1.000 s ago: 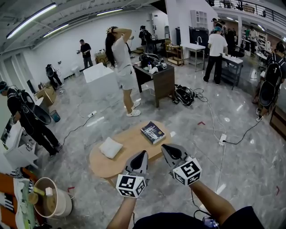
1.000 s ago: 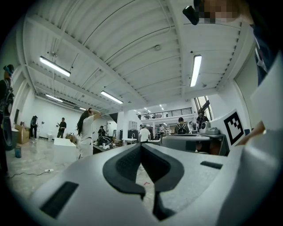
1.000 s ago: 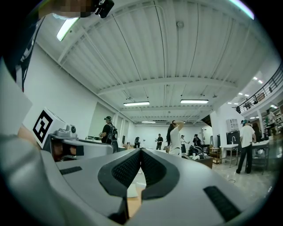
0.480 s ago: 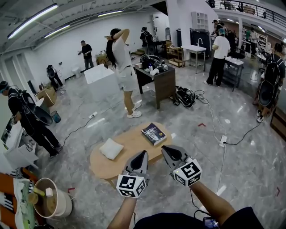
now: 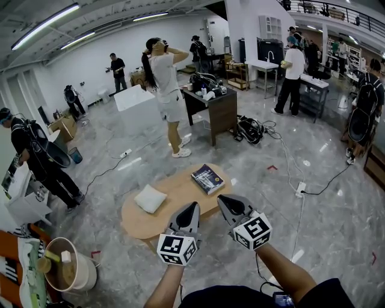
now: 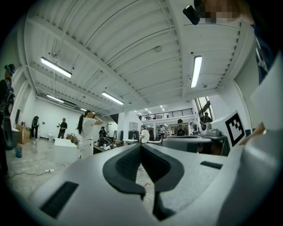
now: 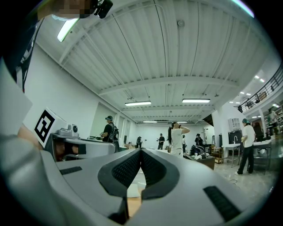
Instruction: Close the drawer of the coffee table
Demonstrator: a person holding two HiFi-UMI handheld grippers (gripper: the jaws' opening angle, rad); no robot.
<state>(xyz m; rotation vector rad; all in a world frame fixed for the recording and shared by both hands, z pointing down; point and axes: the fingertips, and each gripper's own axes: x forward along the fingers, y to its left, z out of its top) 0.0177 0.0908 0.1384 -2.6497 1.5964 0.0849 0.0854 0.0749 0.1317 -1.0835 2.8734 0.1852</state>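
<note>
Wooden coffee table (image 5: 177,190) on marble floor (image 5: 337,210); book (image 5: 207,178), pillow (image 5: 149,198) atop.

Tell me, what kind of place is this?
Probably a big open workshop or lab hall: power cables trailing over a marble-look floor, a dark desk piled with equipment, and a railed mezzanine above.

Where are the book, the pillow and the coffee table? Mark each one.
book (image 5: 207,178), head view, middle of its dark cover.
pillow (image 5: 150,198), head view, centre of its white top.
coffee table (image 5: 178,190), head view, bare wood between pillow and book.
</note>
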